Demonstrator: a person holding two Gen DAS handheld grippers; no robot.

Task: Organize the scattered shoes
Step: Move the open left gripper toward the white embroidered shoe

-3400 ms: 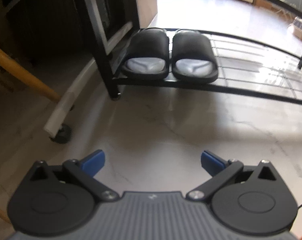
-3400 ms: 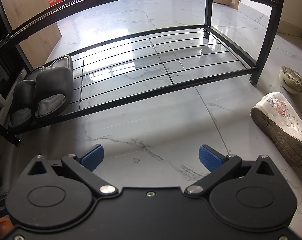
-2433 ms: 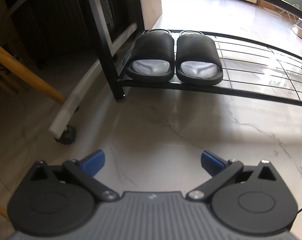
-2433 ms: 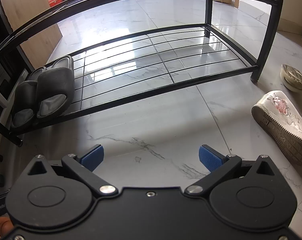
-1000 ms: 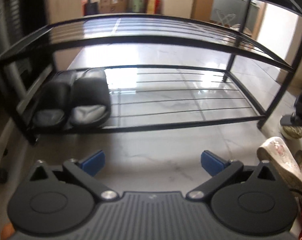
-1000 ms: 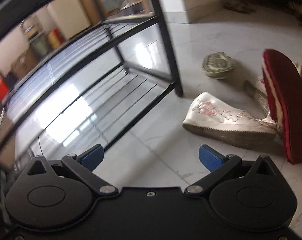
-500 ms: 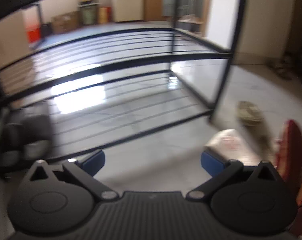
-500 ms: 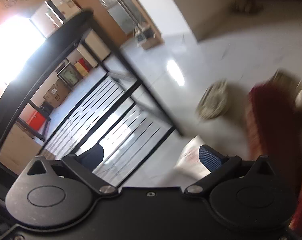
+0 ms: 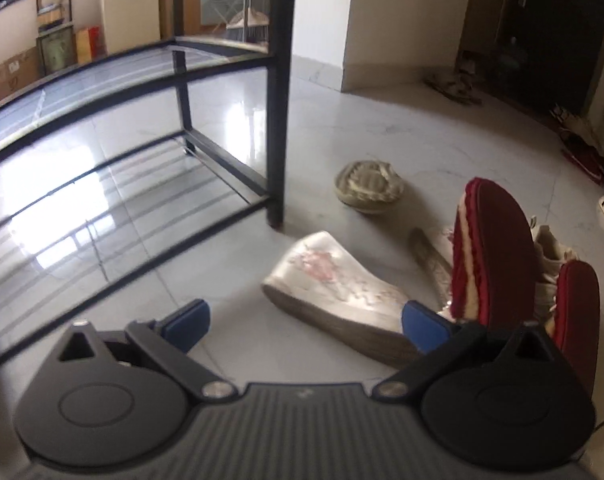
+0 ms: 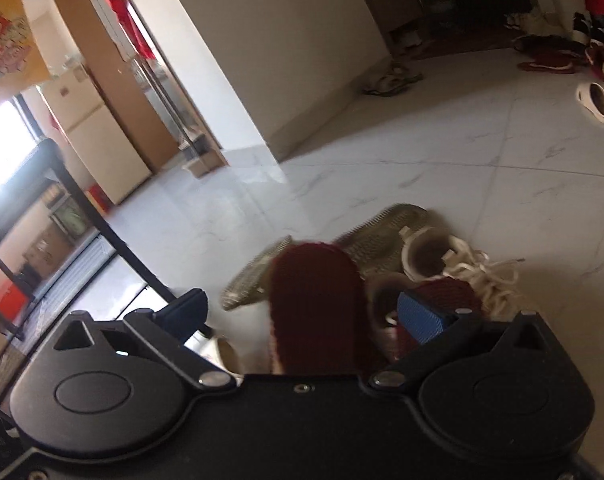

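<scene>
Both the left gripper point(image 9: 304, 320) and right gripper point(image 10: 300, 314) are spread wide and empty. The red slipper point(image 10: 318, 304) stands just ahead between the right one's fingers, so it looks like reaching in; next, closing on it.

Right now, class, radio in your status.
Left gripper open, empty. Right gripper open over red slipper. White shoe on its side beside rack leg.

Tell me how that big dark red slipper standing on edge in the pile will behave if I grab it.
The dark red slipper looks knitted and soft, so it will probably flex rather than stay stiff. It stands on edge, leaning among the white sneakers, so a nudge may topple it. It looks light; the open right gripper should close on its edge easily.
</scene>
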